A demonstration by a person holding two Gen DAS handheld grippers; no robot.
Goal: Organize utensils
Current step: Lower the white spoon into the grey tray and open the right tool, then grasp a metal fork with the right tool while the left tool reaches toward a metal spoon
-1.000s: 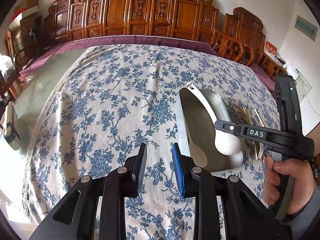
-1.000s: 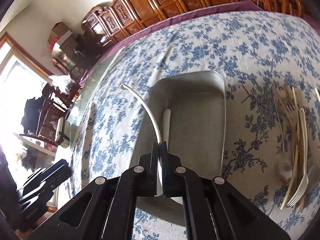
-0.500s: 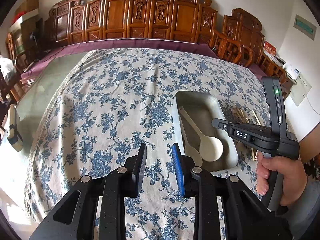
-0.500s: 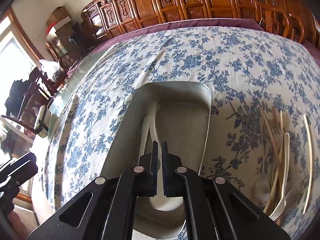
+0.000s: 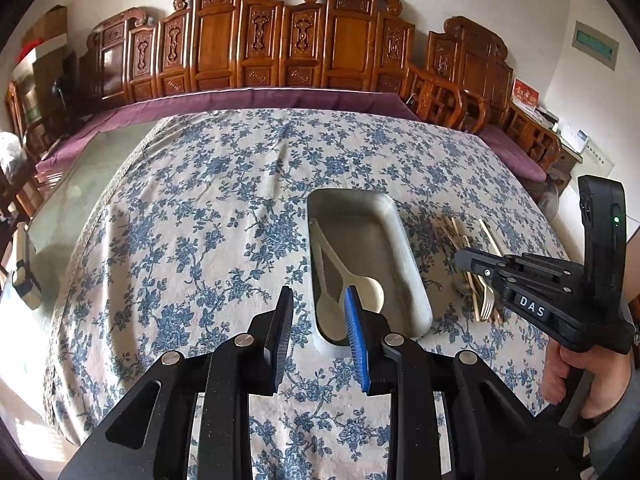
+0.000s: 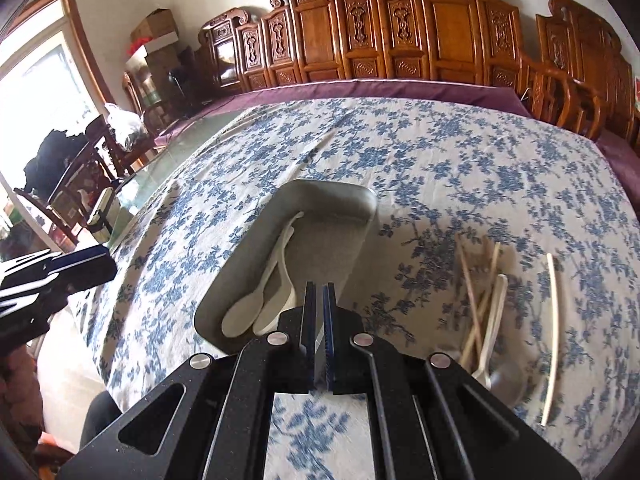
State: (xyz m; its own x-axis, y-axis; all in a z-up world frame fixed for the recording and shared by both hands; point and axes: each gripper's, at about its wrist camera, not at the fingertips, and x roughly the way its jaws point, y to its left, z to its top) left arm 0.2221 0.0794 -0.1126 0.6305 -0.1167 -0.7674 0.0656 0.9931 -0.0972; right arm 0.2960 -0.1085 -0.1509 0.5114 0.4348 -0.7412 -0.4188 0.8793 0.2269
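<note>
A grey metal tray (image 5: 362, 232) (image 6: 320, 216) lies on the flowered tablecloth with two white spoons (image 5: 372, 290) (image 6: 244, 312) side by side in it, bowls toward me. My left gripper (image 5: 318, 296) hovers over the tray's near left corner, its jaws a little apart with nothing between them. My right gripper (image 6: 319, 286) is shut and empty above the tray's near right edge. In the left wrist view the right gripper (image 5: 460, 258) hangs over a loose pile of utensils (image 5: 476, 280) (image 6: 484, 300) to the right of the tray.
The pile holds wooden chopsticks, a metal fork (image 5: 486, 304) and a white utensil; one pale stick (image 6: 554, 320) lies apart farther right. Carved wooden chairs (image 5: 280, 40) line the table's far side. A hand (image 5: 580, 380) holds the right gripper's handle.
The right gripper let a white spoon go into the tray beside the first one, then rose and drew back to the right. The left gripper also pulled back a little.
</note>
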